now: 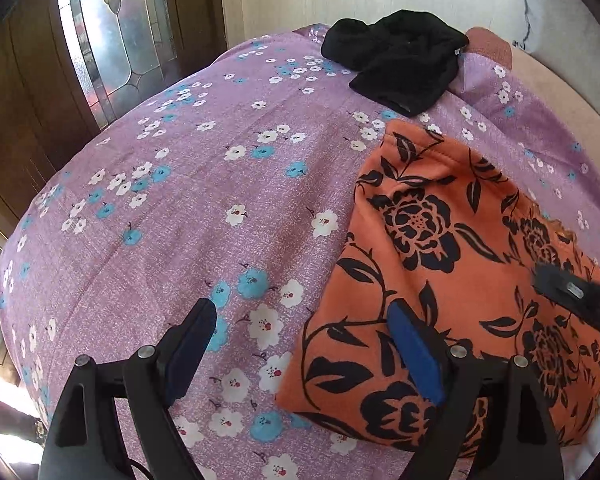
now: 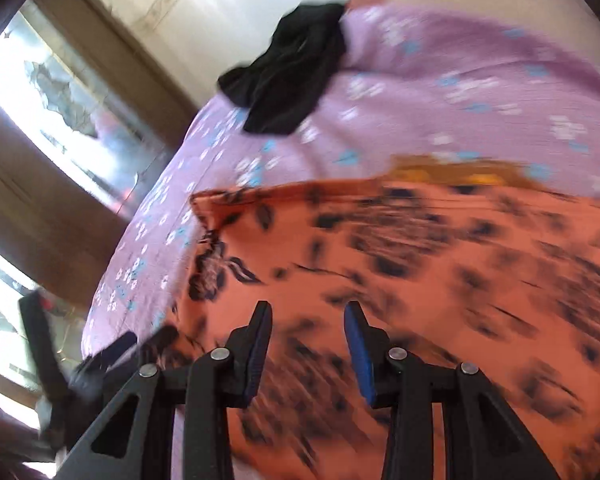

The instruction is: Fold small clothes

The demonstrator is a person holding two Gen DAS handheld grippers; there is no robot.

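Both grippers open over an orange floral garment on a lilac flowered bedsheet.

Left wrist view: the left gripper stands wide open and grips nothing; its left finger hangs over bare lilac bedsheet, its right finger over the near left edge of the orange floral garment, which spreads ahead and to the right of the tool. A crumpled black garment lies well ahead, at the far edge of the sheet. A dark blurred tool part, taken to be the right gripper, shows at far right above the orange cloth. Right wrist view, motion-blurred: the right gripper is parted, nothing between its fingers, with the orange floral garment directly below and ahead. The black garment lies far ahead-left on the bedsheet. The left gripper appears low at left, too blurred to judge.
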